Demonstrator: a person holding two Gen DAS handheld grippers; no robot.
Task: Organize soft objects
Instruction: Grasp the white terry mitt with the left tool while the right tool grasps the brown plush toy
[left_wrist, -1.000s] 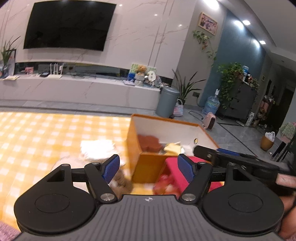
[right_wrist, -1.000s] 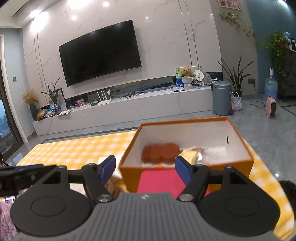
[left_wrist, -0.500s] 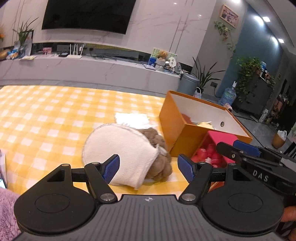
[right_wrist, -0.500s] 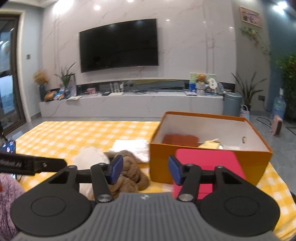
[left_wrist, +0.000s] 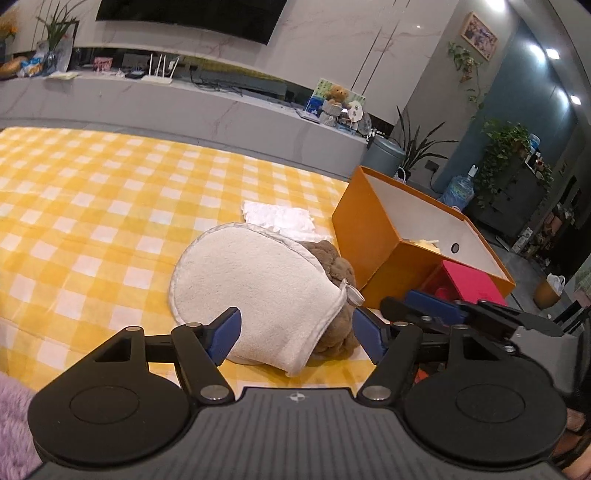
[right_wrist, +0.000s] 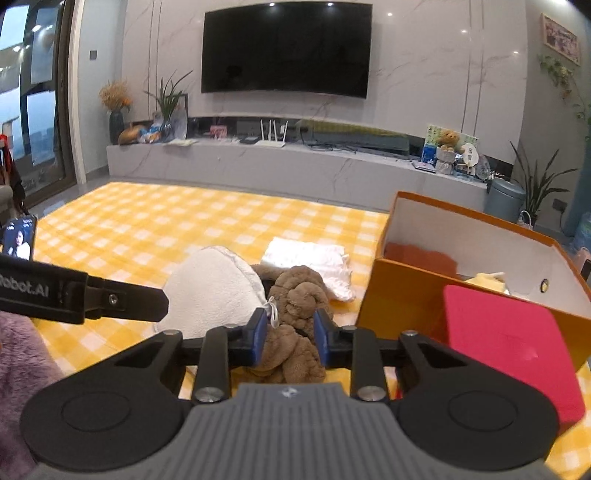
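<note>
A white terry mitt (left_wrist: 255, 284) lies on the yellow checked cloth (left_wrist: 92, 206), partly over a brown fluffy cloth (left_wrist: 336, 266). My left gripper (left_wrist: 297, 332) is open, its fingers either side of the mitt's near edge. My right gripper (right_wrist: 290, 332) is shut on the brown fluffy cloth (right_wrist: 295, 317), next to the mitt (right_wrist: 214, 288). The orange box (right_wrist: 476, 273) stands to the right and holds a rust-brown cloth (right_wrist: 417, 256) and a pale yellow item (right_wrist: 487, 278).
A folded white cloth (right_wrist: 310, 258) lies behind the brown one. A red lid (right_wrist: 513, 350) leans against the box front. A purple fuzzy item (right_wrist: 22, 376) is at the near left. A phone (right_wrist: 18, 240) stands at the left edge.
Both grippers pulled back left from the box. The right gripper narrowed and closed on the brown fluffy cloth. The left gripper came down toward the white mitt, still open.
</note>
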